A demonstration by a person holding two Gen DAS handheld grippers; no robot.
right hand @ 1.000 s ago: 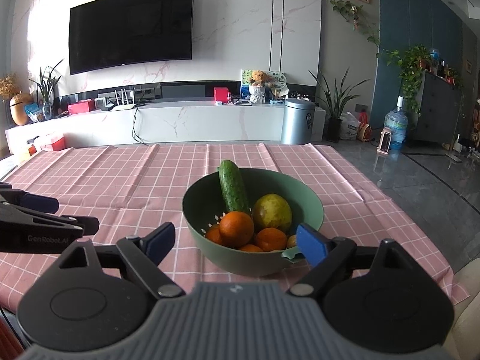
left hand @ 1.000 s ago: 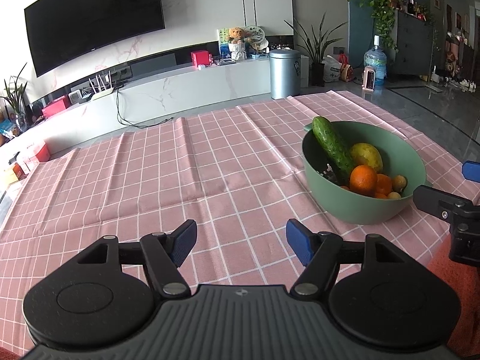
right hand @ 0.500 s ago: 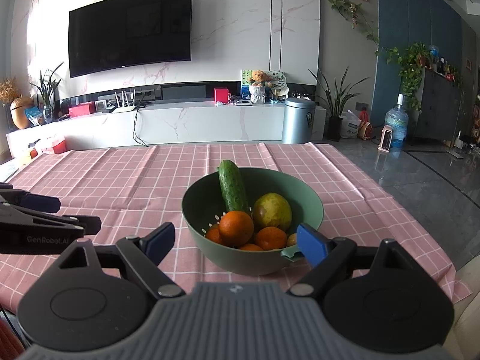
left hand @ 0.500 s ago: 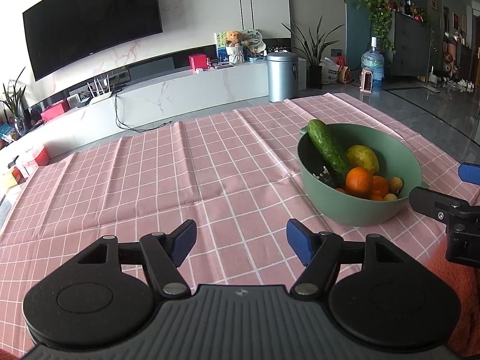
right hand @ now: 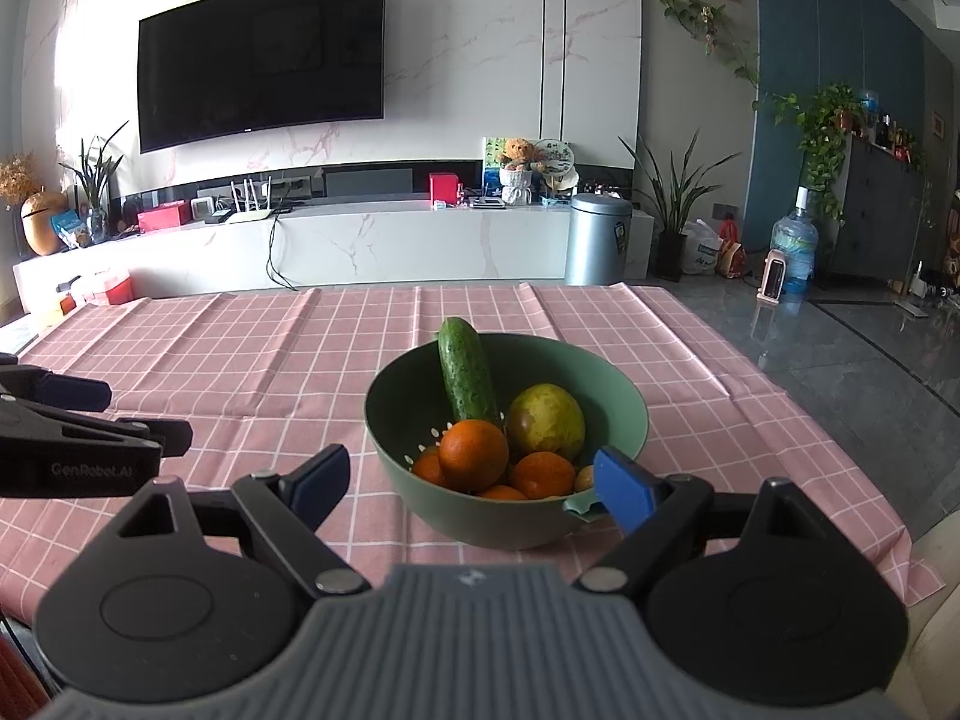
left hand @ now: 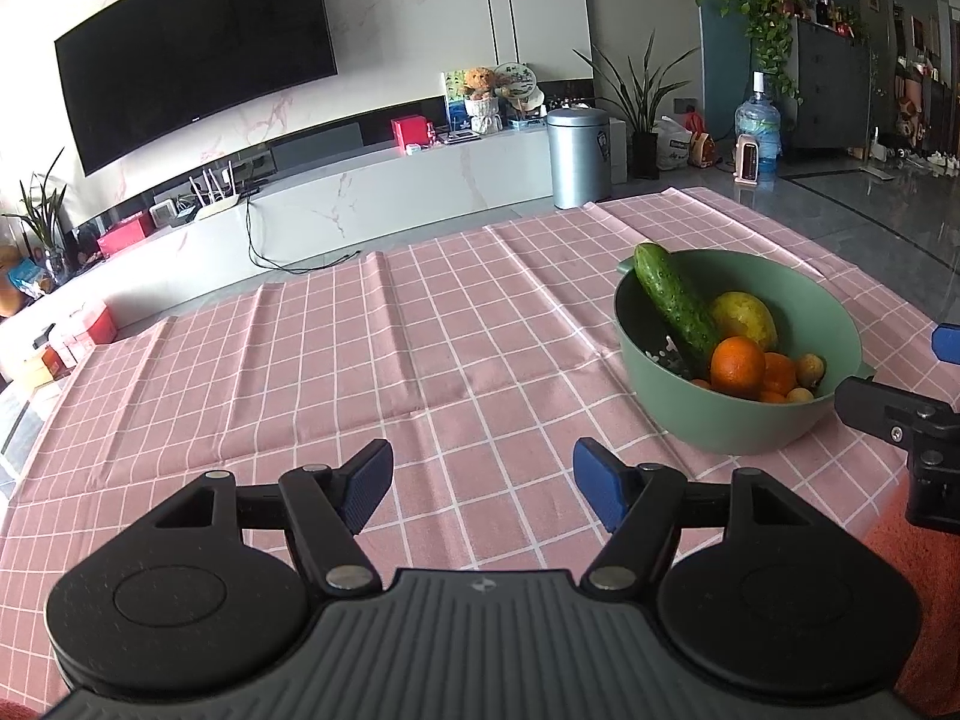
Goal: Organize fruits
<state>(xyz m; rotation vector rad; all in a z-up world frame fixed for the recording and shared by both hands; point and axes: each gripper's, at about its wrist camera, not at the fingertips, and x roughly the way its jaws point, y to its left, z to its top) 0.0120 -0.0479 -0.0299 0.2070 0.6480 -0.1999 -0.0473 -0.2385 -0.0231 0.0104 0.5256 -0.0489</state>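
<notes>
Pink checked cloth covered the table [right hand: 240,372], with a marble wall, a dark television [right hand: 261,57] and a low white cabinet behind it. On the cloth stood a green bowl [right hand: 618,414], a colander by the holes in its wall. Inside it a cucumber [right hand: 467,372] leaned up against the far rim, a yellow-green fruit [right hand: 546,423], perhaps a mango, lay beside it, and several oranges [right hand: 474,455] sat in front, with a couple of small pale fruits too little to name. The right tool [right hand: 471,474] hung just before the bowl's near side, its blue pads spread wide with nothing clamped, though the right pad lay near the bowl's small handle. The left tool [left hand: 483,480] hovered over bare cloth to the left of the bowl, apart from it, likewise released and empty.
</notes>
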